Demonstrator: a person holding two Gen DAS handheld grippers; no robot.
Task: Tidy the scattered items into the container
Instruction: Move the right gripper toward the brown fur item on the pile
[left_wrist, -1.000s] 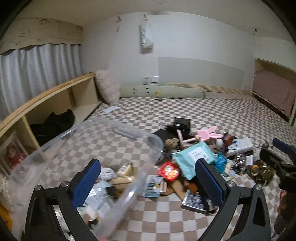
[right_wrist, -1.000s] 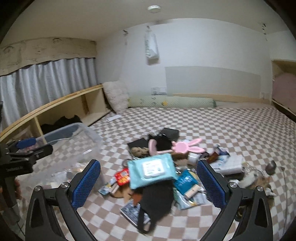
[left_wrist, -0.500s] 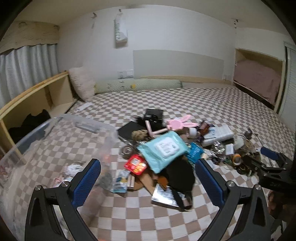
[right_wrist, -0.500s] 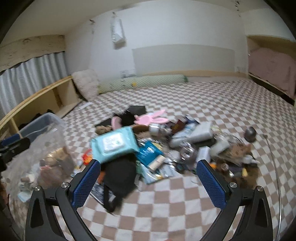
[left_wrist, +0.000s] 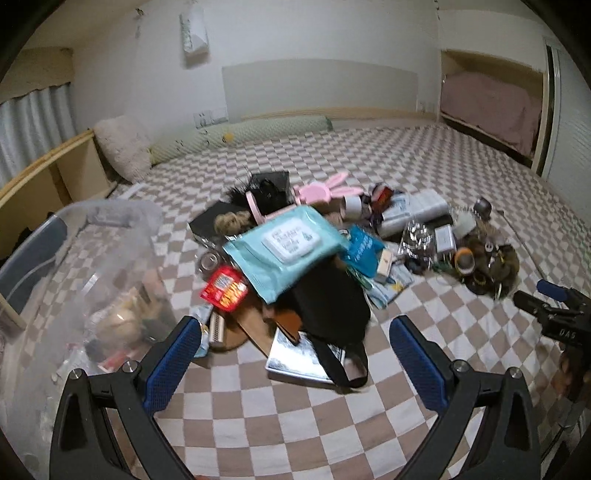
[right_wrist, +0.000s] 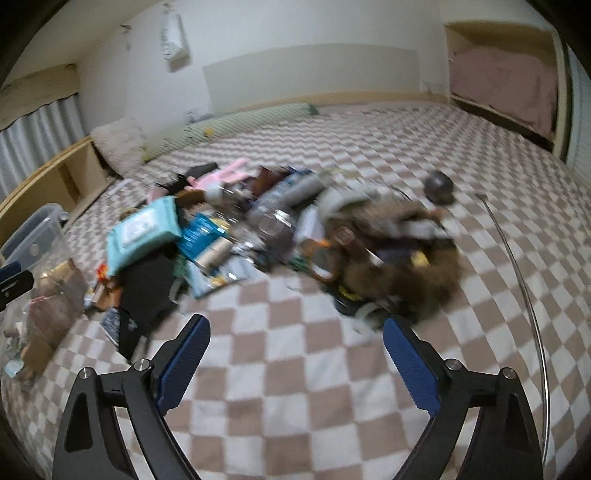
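A heap of small items lies on the checkered bed: a teal wipes pack, a black pouch, a red snack packet, a pink bunny mirror. The clear plastic container stands to their left with several things inside. My left gripper hangs open above the near edge of the heap, with nothing between its fingers. In the right wrist view my right gripper is wide, its jaws closing, empty, just short of a brown furry bundle. That view is blurred.
A wooden shelf runs along the left side, with a fluffy pillow and a green bolster at the far wall. A thin metal rod lies on the bed at the right. A small dark round object sits beyond the bundle.
Both grippers have dropped and swung to the right, away from the container. The heap now fills the middle of the left view; the right view has closed in on the brown bundle.
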